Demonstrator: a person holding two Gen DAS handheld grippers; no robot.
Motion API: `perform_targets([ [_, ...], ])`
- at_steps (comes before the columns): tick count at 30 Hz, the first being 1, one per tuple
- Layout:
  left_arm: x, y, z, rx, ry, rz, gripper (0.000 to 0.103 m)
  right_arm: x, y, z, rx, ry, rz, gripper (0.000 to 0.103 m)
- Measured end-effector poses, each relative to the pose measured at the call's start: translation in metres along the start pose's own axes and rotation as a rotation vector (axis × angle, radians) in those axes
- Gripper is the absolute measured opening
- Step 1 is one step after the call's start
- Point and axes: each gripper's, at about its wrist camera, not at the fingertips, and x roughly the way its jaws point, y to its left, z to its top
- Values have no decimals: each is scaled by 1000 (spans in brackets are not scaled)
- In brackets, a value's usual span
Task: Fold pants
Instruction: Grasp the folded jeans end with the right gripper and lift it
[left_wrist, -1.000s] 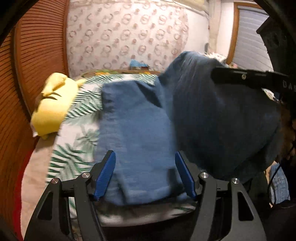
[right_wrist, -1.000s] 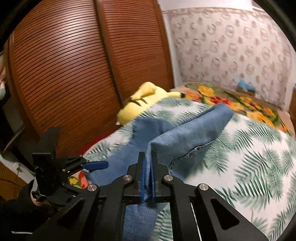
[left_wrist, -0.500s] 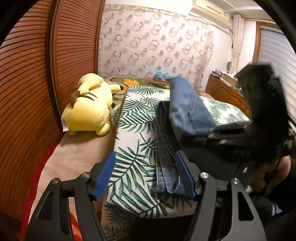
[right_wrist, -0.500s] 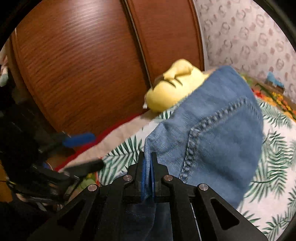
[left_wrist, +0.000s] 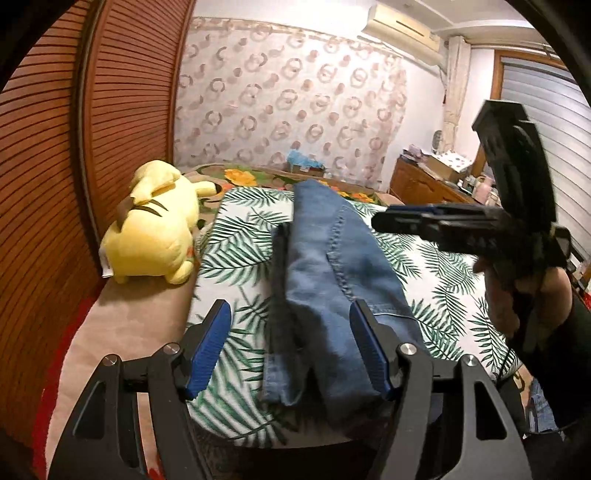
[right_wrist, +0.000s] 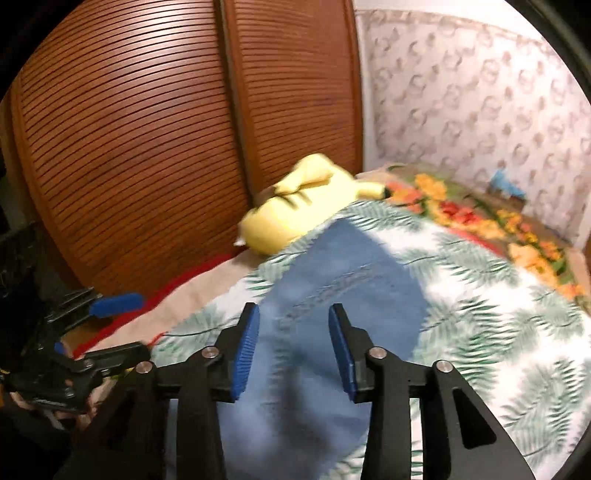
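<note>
Blue jeans (left_wrist: 332, 280) lie folded lengthwise in a long strip on the palm-leaf sheet (left_wrist: 236, 251), with a darker layer showing along their left edge. My left gripper (left_wrist: 290, 347) hovers open over the near end of the strip, its blue pads clear of the cloth. In the right wrist view my right gripper (right_wrist: 293, 350) hangs above the jeans (right_wrist: 351, 288); its jaws are opening and nothing is pressed between them. A hand (left_wrist: 524, 295) carries that right gripper (left_wrist: 384, 220) at the right of the left wrist view. The left gripper (right_wrist: 118, 328) shows at the far left.
A yellow plush toy (left_wrist: 155, 229) lies beside the sheet, near the slatted wooden doors (left_wrist: 122, 110). A floral blanket (right_wrist: 480, 221) runs along the patterned wall. A wooden dresser (left_wrist: 428, 184) with small items stands at the back right.
The right gripper carried the lifted denim over to the left, then let it go as its jaws opened. The jeans now lie flat in a strip. The left gripper drew back slightly.
</note>
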Motion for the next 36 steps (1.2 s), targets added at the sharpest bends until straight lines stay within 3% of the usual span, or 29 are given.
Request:
perform_targets([
  [4, 20, -11, -5, 29, 50, -19, 68, 13, -14, -6, 9, 45, -70, 49],
  [10, 46, -2, -24, 2, 149, -4, 68, 63, -16, 4, 39, 146, -59, 51],
  [18, 56, 11, -40, -80, 169, -53, 67, 97, -34, -8, 127, 192, -22, 78],
  [22, 57, 15, -42, -116, 169, -111, 60, 107, -47, -9, 201, 206, 60, 79],
  [25, 55, 11, -41, -108, 157, -114, 54, 113, -56, -12, 208, 201, 95, 79],
  [26, 54, 10, -41, -106, 152, -133, 44, 114, -53, -11, 196, 204, 104, 79],
  [27, 52, 8, -42, -104, 149, -147, 38, 120, -56, -12, 190, 207, 119, 70],
  [29, 48, 1, -42, -70, 141, -131, 34, 120, -51, -10, 181, 204, 123, 63],
  [33, 41, 1, -41, -57, 108, -114, 20, 106, -51, -4, 169, 152, 153, 29],
  [36, 33, 3, -37, -72, 74, -116, 16, 91, -42, 8, 127, 95, 153, 23],
])
